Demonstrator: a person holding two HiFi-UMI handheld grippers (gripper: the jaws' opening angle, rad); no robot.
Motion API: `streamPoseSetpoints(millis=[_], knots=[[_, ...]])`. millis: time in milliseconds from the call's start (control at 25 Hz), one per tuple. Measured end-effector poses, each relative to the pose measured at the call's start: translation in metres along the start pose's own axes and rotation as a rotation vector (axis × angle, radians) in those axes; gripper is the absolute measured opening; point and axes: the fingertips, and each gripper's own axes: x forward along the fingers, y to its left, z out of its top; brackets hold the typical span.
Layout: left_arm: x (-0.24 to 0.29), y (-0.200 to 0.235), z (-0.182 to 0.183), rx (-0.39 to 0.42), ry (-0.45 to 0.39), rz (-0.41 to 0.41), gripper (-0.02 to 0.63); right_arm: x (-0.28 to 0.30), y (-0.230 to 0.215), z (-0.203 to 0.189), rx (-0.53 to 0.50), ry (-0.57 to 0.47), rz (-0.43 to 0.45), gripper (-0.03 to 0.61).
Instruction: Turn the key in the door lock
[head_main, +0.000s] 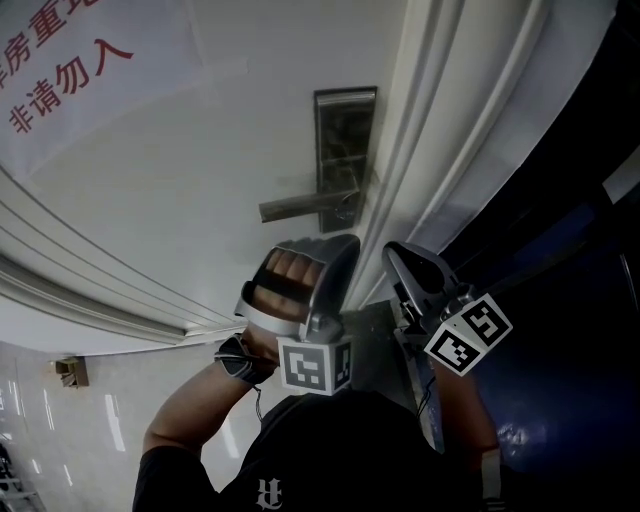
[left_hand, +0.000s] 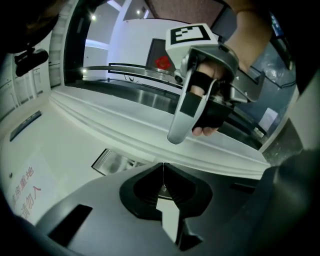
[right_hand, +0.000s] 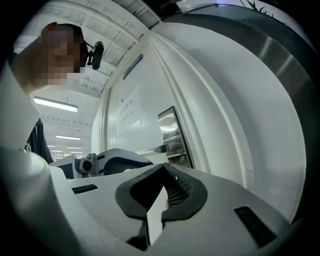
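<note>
While we are holding left gripper (left_hand: 162, 166) and right gripper (right_hand: 163, 166) pressed together at lower centre, we are risking bumping the handle (head_main: 300, 207).

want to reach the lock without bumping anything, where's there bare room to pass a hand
Free: the bare door face left of the lock plate, between the red-lettered sign and the lever. Crowded: below the lever, where the left gripper and right gripper sit side by side by the door frame.
</note>
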Motion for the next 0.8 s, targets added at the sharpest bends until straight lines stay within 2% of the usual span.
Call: streamPoseSetpoints(millis=[800], knots=[[0.0, 0.0, -0.005, -0.016, -0.04, -0.017, 0.011, 0.018, -0.001, -0.006, 0.019, 0.013, -0.017, 0.015]])
